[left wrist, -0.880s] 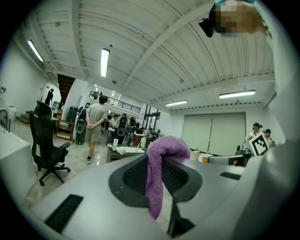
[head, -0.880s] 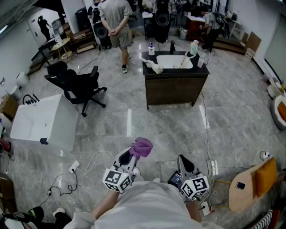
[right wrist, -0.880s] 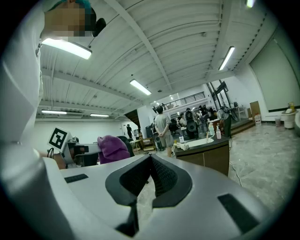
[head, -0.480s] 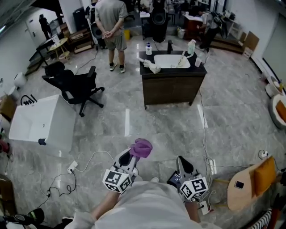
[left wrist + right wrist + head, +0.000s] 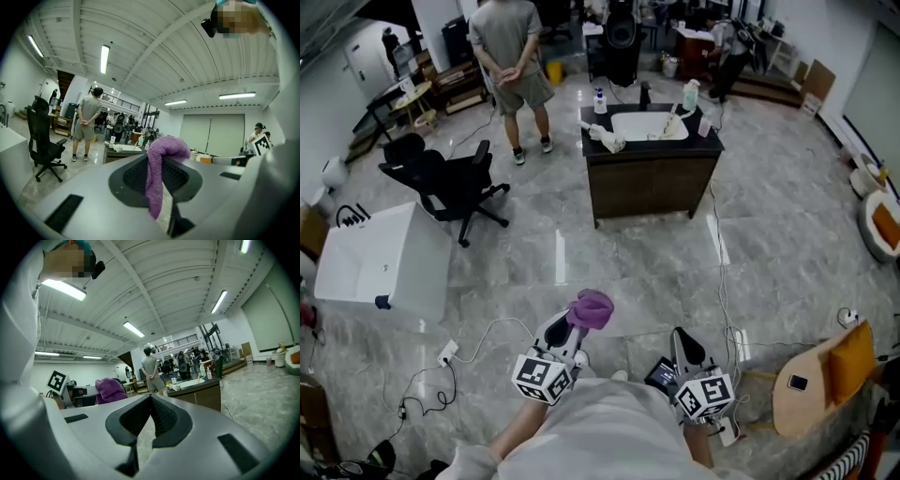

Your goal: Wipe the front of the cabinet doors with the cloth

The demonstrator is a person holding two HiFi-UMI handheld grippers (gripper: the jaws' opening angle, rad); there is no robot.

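The purple cloth (image 5: 591, 307) is pinched in the left gripper (image 5: 563, 335). The jaws squeeze it in the middle. One end puffs up over the tips and the other end hangs down between the pads. The gripper is held low, close to the person's tummy, and it points forward.

The right gripper (image 5: 687, 346) is just beside it. Its jaws are pressed together and there is nothing in them.

The cabinet doors (image 5: 649, 187) are what the cloth has to rub. They are straight ahead and a little to the right of the cloth, well apart from it, with a wide stretch of shiny floor (image 5: 628, 272) in between. The dark door fronts face this way. The cabinet's long side runs from left to right, with a white sink (image 5: 649, 126) and some bottles on top.

Both grippers look about as far from the doors as each other, but only the left one has the cloth. I think the person has to walk up to the cabinet first, and then push the left gripper forward so the cloth lies flat on a door.

A person (image 5: 508, 56) stands behind the cabinet, off to the left, not in the way.
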